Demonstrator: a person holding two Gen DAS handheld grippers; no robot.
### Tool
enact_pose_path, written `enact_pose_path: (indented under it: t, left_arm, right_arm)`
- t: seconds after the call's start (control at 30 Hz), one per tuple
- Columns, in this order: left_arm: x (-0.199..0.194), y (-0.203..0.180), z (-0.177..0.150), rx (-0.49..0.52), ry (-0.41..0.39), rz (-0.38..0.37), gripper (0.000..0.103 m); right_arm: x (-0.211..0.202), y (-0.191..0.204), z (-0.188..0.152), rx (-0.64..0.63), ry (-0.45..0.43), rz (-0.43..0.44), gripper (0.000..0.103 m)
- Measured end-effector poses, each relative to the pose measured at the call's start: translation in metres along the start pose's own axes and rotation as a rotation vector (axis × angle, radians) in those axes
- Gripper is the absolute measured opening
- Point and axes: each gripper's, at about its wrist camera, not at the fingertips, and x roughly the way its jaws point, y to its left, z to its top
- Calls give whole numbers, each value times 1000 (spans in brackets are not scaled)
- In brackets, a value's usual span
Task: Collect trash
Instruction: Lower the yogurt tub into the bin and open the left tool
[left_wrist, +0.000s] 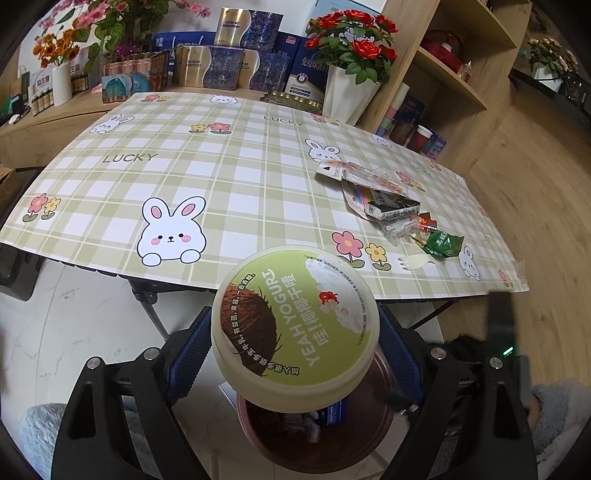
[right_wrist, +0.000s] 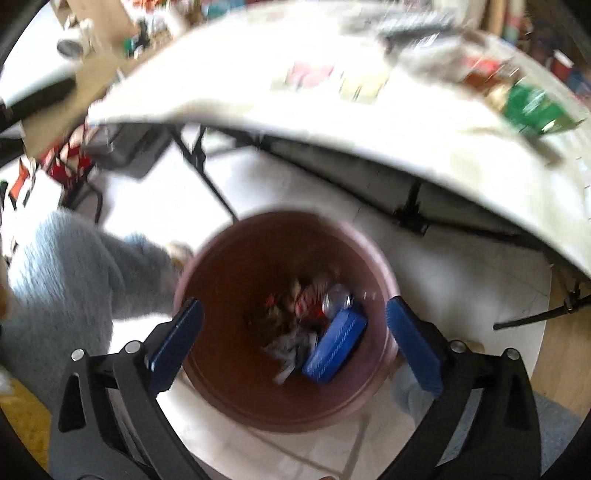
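Observation:
My left gripper (left_wrist: 295, 354) is shut on a round yogurt tub (left_wrist: 295, 328) with a green and coconut lid, held just above the brown bin (left_wrist: 354, 443) on the floor. My right gripper (right_wrist: 293, 304) hangs open over the same bin (right_wrist: 236, 280), with nothing between its blue pads. Inside the bin lie a blue box (right_wrist: 334, 347), crumpled wrappers and paper. More trash sits on the checked table (left_wrist: 184, 177) at its right side: a pile of wrappers (left_wrist: 384, 199), a green packet (left_wrist: 443, 243) and a pale plastic fork (left_wrist: 415, 263).
The table's front edge and folding legs stand just beyond the bin. A grey fluffy sleeve (right_wrist: 74, 266) is left of the bin. Boxes, flower vases (left_wrist: 347, 92) and a wooden shelf (left_wrist: 443, 74) line the far side. The right wrist view is blurred.

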Motion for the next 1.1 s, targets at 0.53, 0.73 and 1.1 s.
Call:
enact_pose_path:
  t: [0.53, 0.73, 1.1]
  left_arm:
    - [21, -29, -29, 106, 93, -31, 84]
    - [38, -40, -40, 148, 170, -46, 84]
    - [59, -52, -56, 187, 283, -72, 88]
  right_arm:
    - [-82, -32, 0, 109, -393, -106, 97]
    - [-89, -51, -5, 180, -425, -166, 97]
    - [-90, -62, -10, 218, -431, -168, 97]
